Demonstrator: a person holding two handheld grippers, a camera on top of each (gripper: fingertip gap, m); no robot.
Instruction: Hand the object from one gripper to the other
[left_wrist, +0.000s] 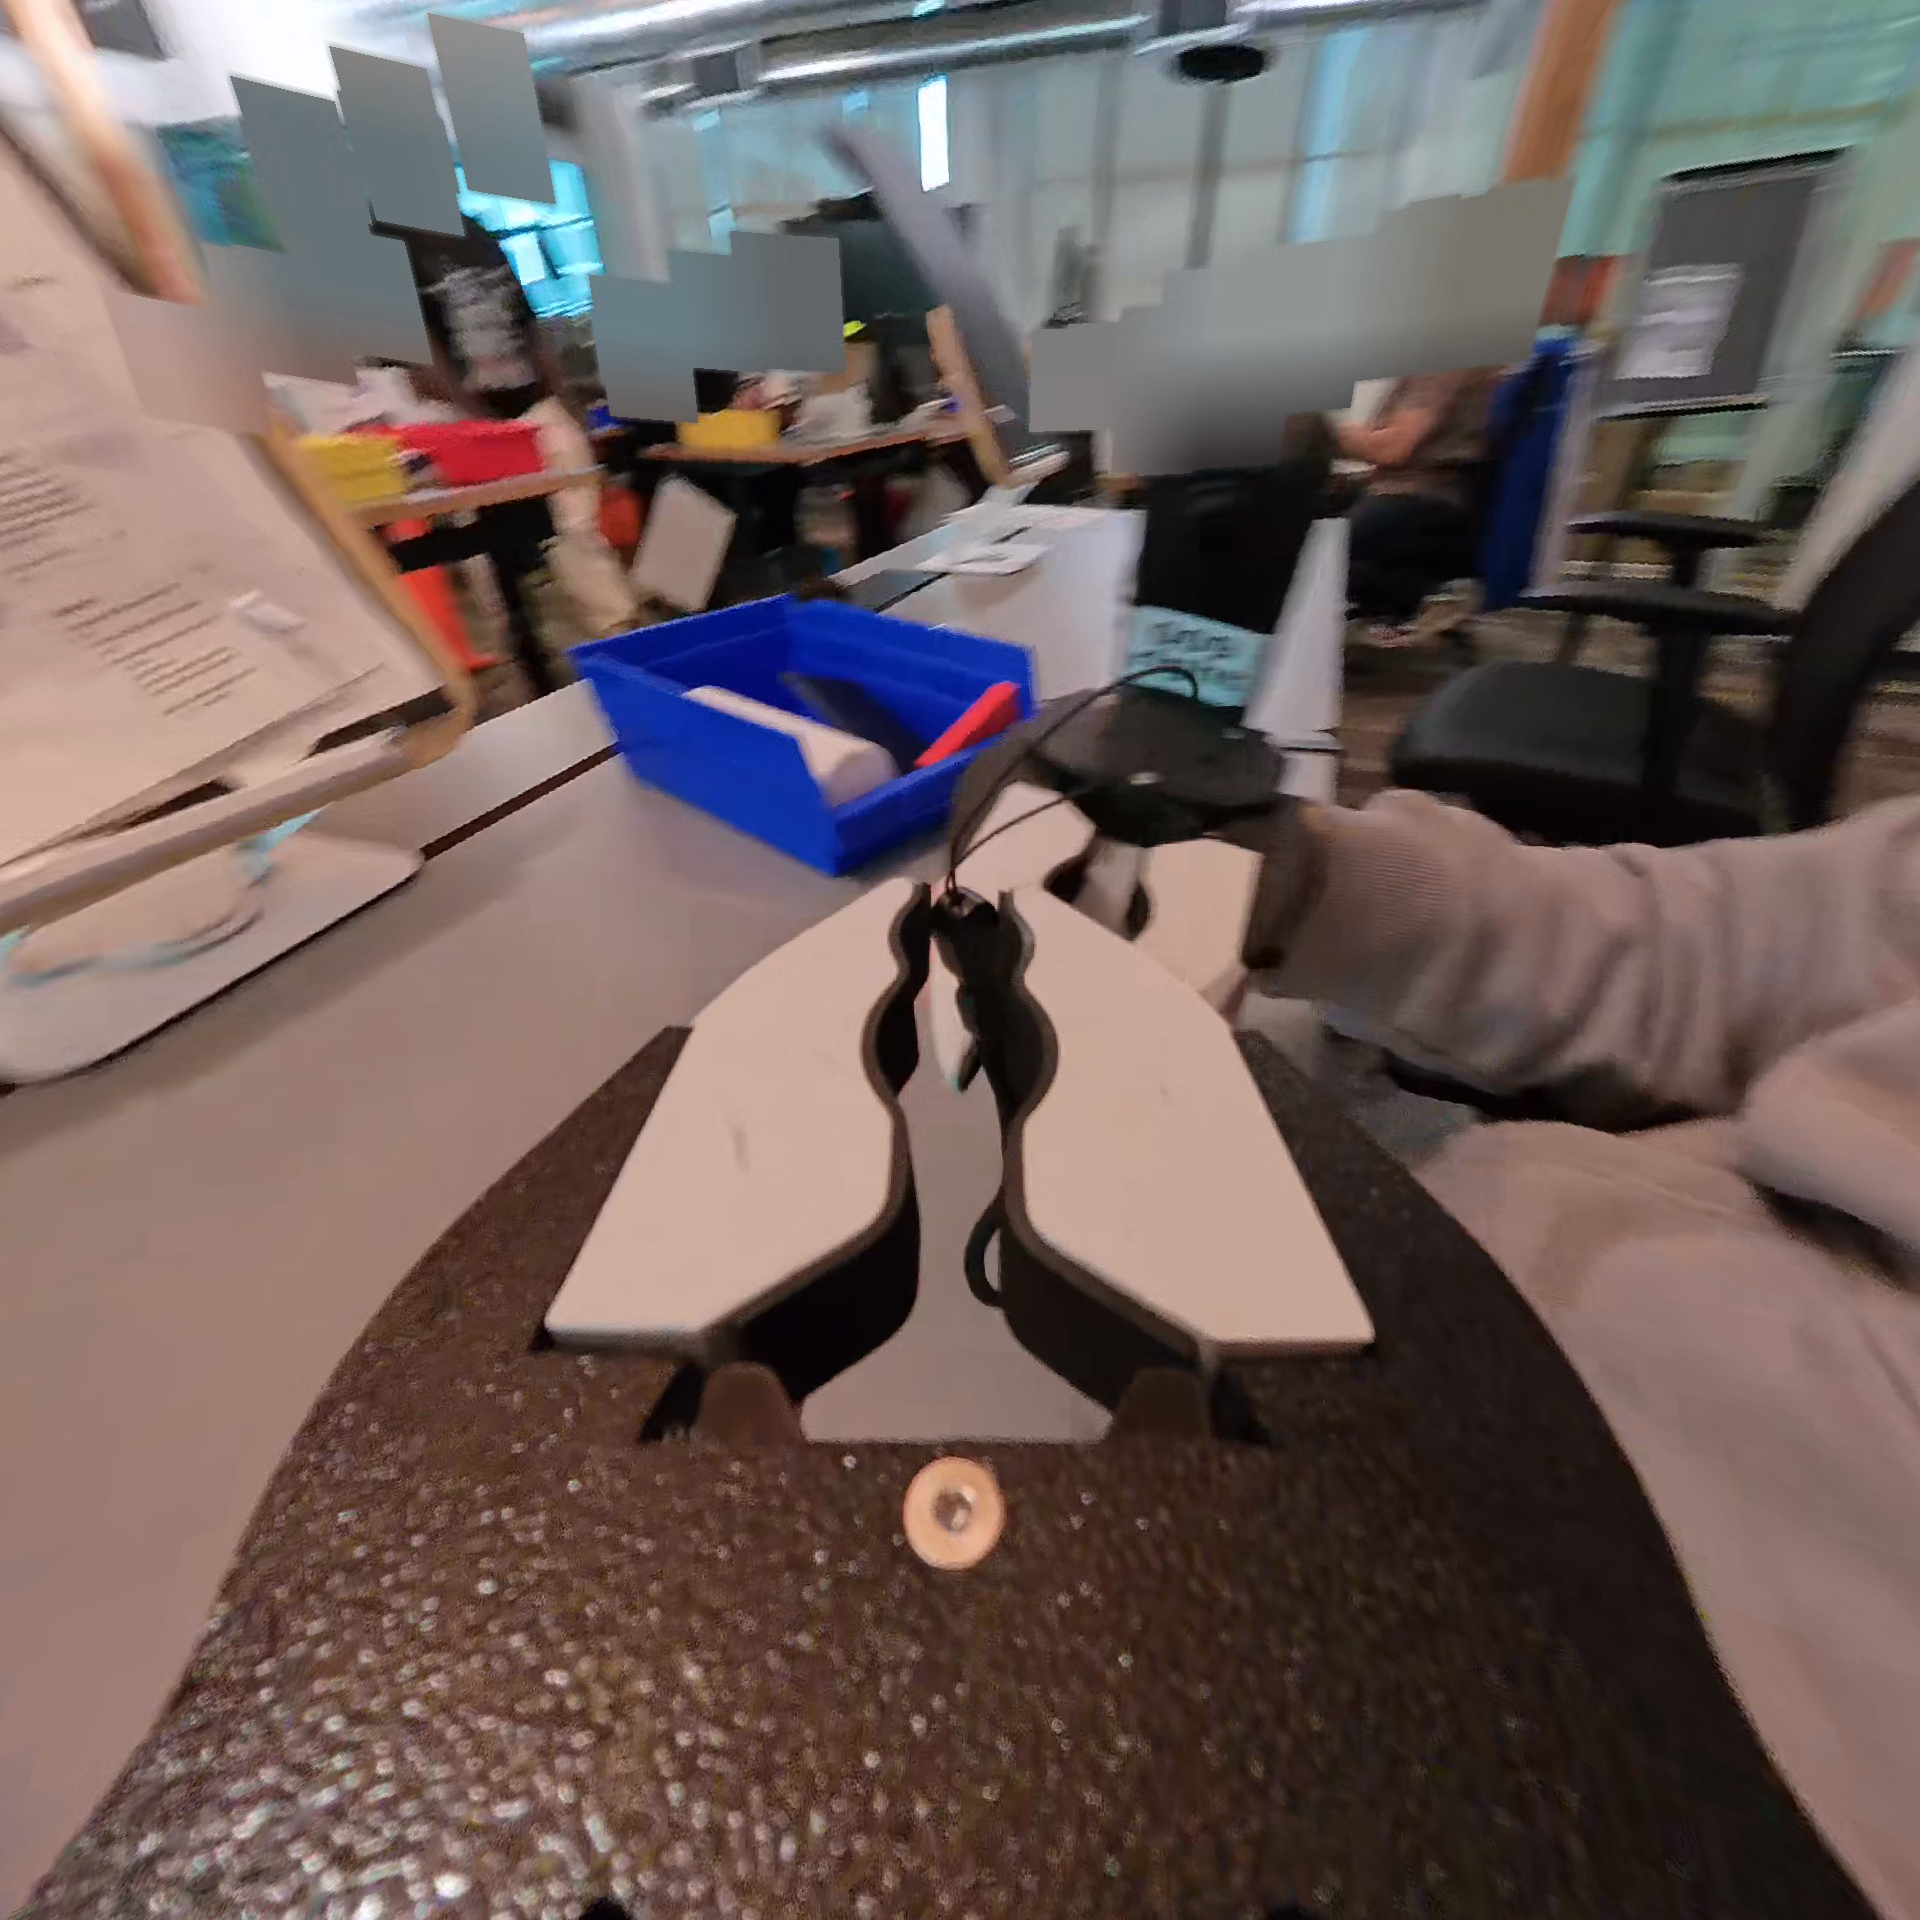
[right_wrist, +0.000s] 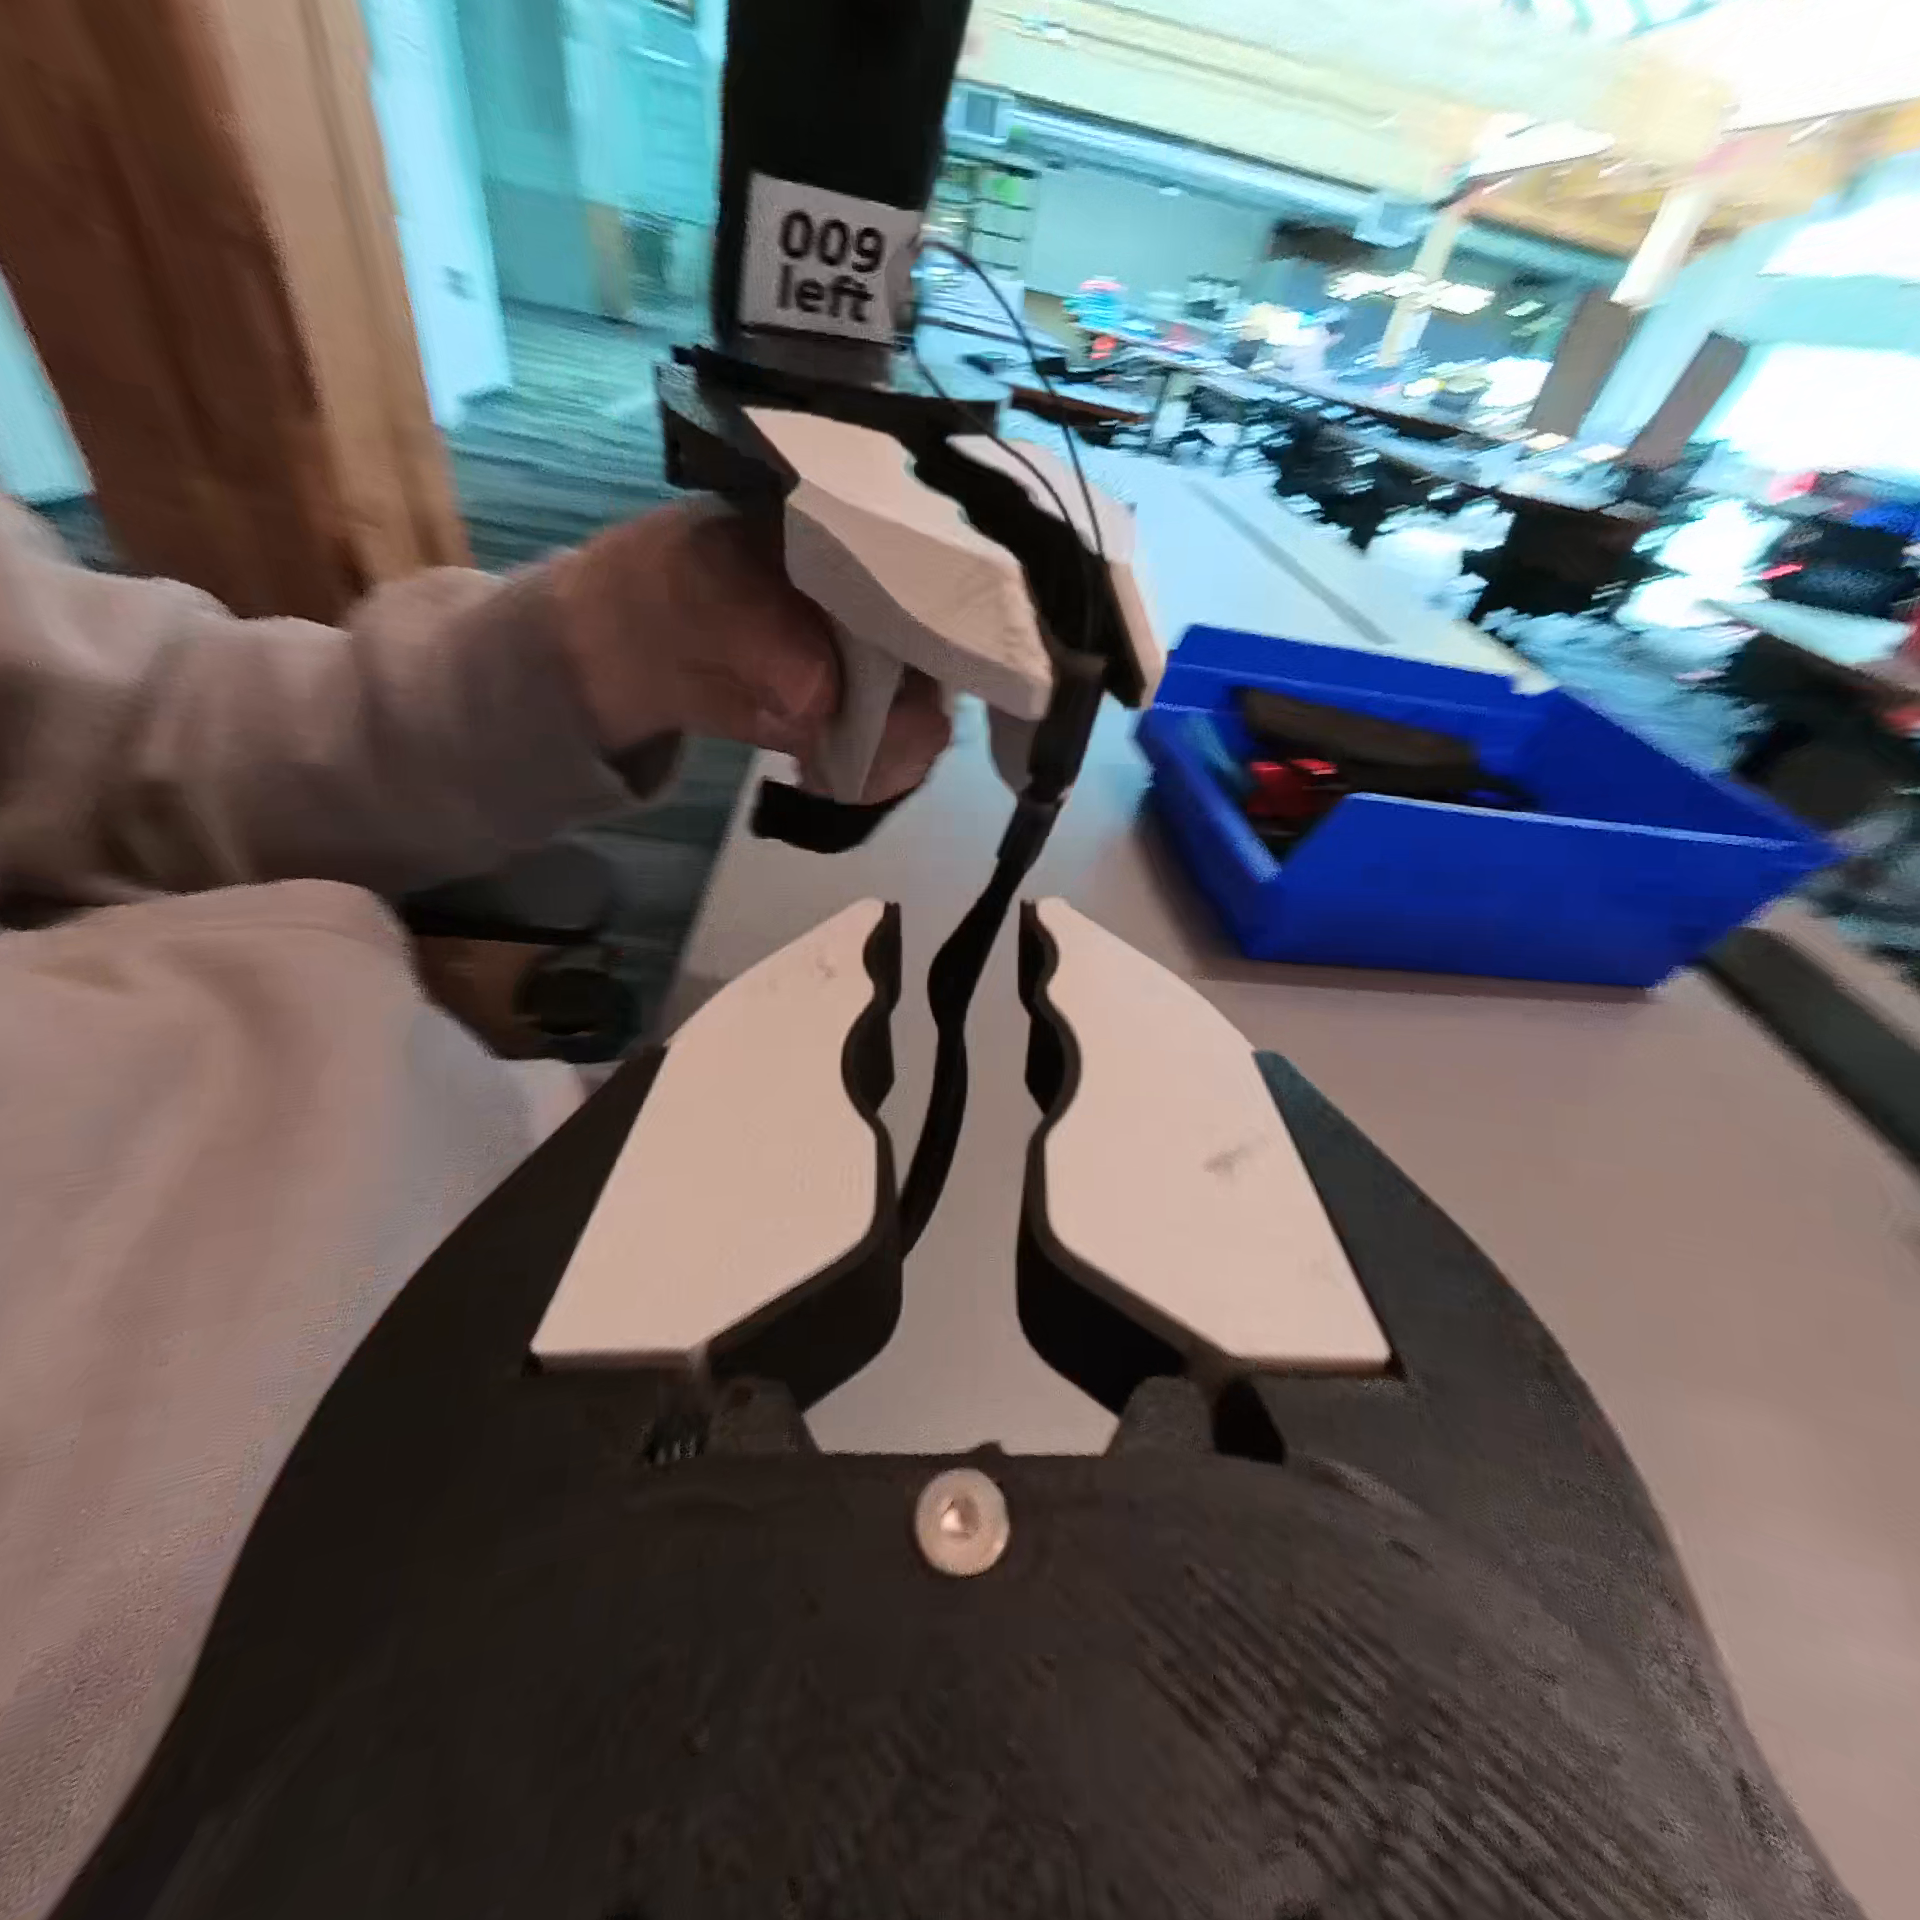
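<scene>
A slim black cable-like object (right_wrist: 961, 1029) is seen clamped near its upper end between the closed jaws of the left gripper (right_wrist: 1081, 665), which is held above the grey surface (right_wrist: 1455, 1091) by a hand (right_wrist: 727, 665) in a pale sleeve. From that grip the object hangs down into the gap between the fingers of the right gripper (right_wrist: 956, 914), whose jaws stand parted on either side of it; whether the object touches the left finger lower down cannot be told.

In the left wrist view, the same object (left_wrist: 987, 997) is shown pinched at the tips of the left gripper (left_wrist: 961, 904), thin black cords looping up from it. The right gripper (left_wrist: 1143, 790) is glimpsed just beyond, carried by a sleeved arm entering from the right.

A blue bin (left_wrist: 748, 758) is pictured farther back on the surface, holding a white cylinder (left_wrist: 800, 743) and a red piece (left_wrist: 971, 722). A paper stand (left_wrist: 156, 623) is seen at the left, a black office chair (left_wrist: 1621, 717) at the right.
</scene>
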